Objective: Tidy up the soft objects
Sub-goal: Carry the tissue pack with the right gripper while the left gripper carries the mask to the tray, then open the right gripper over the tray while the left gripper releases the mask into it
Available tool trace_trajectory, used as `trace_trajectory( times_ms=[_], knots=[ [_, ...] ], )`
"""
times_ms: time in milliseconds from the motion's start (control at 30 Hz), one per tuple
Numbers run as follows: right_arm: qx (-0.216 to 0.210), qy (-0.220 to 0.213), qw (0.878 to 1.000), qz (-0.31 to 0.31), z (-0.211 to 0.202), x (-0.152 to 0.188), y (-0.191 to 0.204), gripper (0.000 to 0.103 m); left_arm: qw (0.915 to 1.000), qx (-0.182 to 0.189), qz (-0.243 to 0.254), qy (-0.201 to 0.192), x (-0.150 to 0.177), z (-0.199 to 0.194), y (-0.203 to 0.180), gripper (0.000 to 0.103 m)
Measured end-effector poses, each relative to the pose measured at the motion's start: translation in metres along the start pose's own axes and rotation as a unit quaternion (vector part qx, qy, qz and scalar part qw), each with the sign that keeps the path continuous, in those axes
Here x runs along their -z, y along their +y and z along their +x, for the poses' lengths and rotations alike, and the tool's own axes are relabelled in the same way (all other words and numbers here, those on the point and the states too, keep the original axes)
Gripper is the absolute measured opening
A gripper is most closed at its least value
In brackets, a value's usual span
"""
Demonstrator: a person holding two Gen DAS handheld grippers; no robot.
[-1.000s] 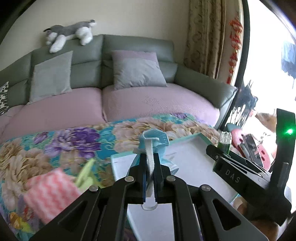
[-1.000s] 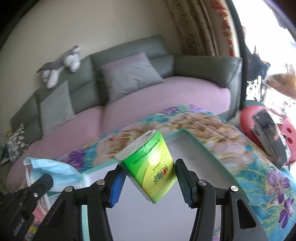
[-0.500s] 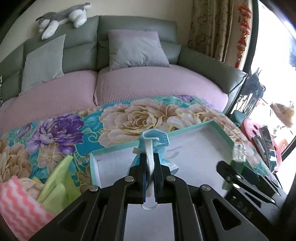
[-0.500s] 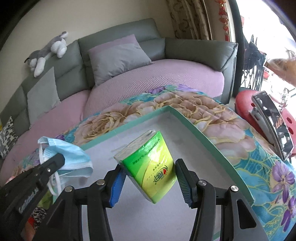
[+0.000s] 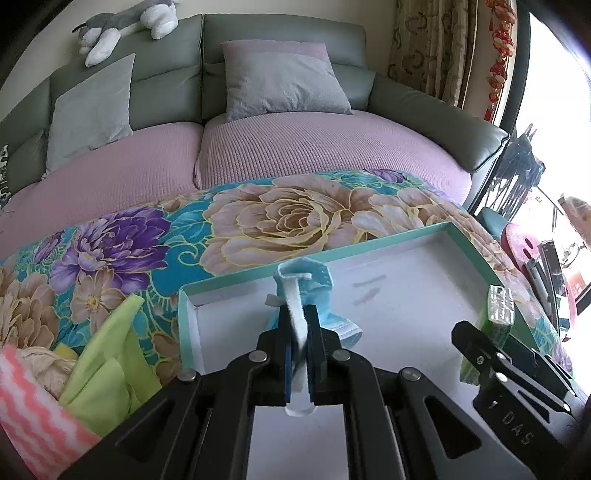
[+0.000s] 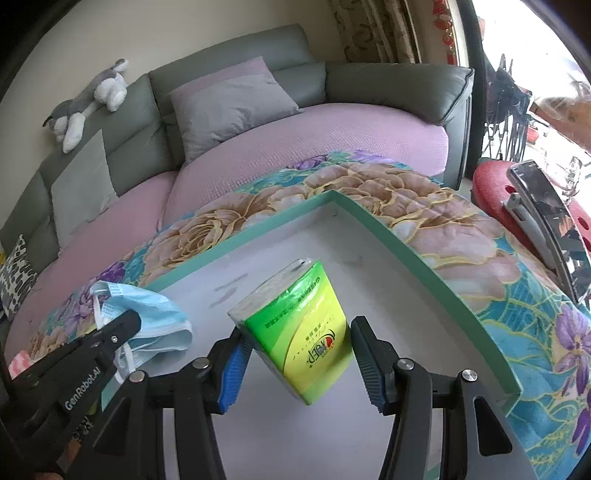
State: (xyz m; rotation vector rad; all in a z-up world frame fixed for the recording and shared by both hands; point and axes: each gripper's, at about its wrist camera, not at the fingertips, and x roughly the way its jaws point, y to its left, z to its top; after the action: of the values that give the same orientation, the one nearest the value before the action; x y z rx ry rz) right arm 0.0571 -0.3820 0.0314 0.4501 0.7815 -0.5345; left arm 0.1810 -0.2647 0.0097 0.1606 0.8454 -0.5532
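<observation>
A white tray with a teal rim [image 5: 369, 245] lies on the flowered cloth [image 5: 280, 214]. My left gripper [image 5: 299, 325] is shut on a light blue face mask [image 5: 314, 277], pinching its white ear loop, and hangs over the tray's left part. The right wrist view shows that mask [image 6: 155, 314] drooping from the left gripper [image 6: 125, 325]. My right gripper [image 6: 300, 328] is shut on a green tissue pack [image 6: 291, 306], held tilted above the tray floor near the rim [image 6: 406, 251]. From the left, the right gripper [image 5: 476, 343] and the tissue pack [image 5: 498, 310] sit by the tray's right wall.
A lime-green cloth [image 5: 107, 369] and a pink-and-white zigzag cloth [image 5: 33, 406] lie left of the tray. Behind stands a grey sofa [image 5: 280, 33] with pink seat covers, grey cushions [image 5: 280, 81] and a plush toy [image 5: 122, 22]. A red stool [image 6: 495, 184] is at the right.
Both grippers have sunk and come forward over the tray, which now fills more of each view. The mask and the tissue pack stay gripped as before.
</observation>
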Motion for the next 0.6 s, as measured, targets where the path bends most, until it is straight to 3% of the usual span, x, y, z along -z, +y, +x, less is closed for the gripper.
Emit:
trace_trajectory(
  times_ms=[133, 200, 267, 400, 500, 600],
  knots=[
    [-0.001, 0.003, 1.000, -0.007, 0.002, 0.001, 0.005, 0.058, 1.0000, -0.006, -0.001, 0.002, 0.000, -0.002, 0.002, 0.009],
    [-0.009, 0.007, 1.000, -0.007, 0.003, 0.001, 0.006, 0.058, 0.9999, -0.011, -0.003, 0.003, 0.001, -0.003, 0.004, 0.019],
    [-0.015, 0.010, 1.000, -0.009, 0.004, 0.001, 0.007, 0.058, 0.9999, -0.011, -0.005, 0.001, 0.002, -0.006, 0.006, 0.035],
    [-0.009, 0.013, 1.000, -0.026, 0.001, 0.002, 0.013, 0.062, 0.9998, -0.012, -0.012, -0.008, 0.002, -0.015, 0.011, 0.043],
    [-0.012, 0.006, 0.999, -0.029, -0.004, 0.001, 0.015, 0.074, 0.9995, -0.017, -0.024, -0.013, 0.003, -0.022, 0.018, 0.052],
    [-0.014, 0.007, 0.999, -0.038, -0.005, 0.002, 0.019, 0.075, 0.9989, -0.031, -0.024, -0.024, 0.006, -0.032, 0.023, 0.058]
  ],
)
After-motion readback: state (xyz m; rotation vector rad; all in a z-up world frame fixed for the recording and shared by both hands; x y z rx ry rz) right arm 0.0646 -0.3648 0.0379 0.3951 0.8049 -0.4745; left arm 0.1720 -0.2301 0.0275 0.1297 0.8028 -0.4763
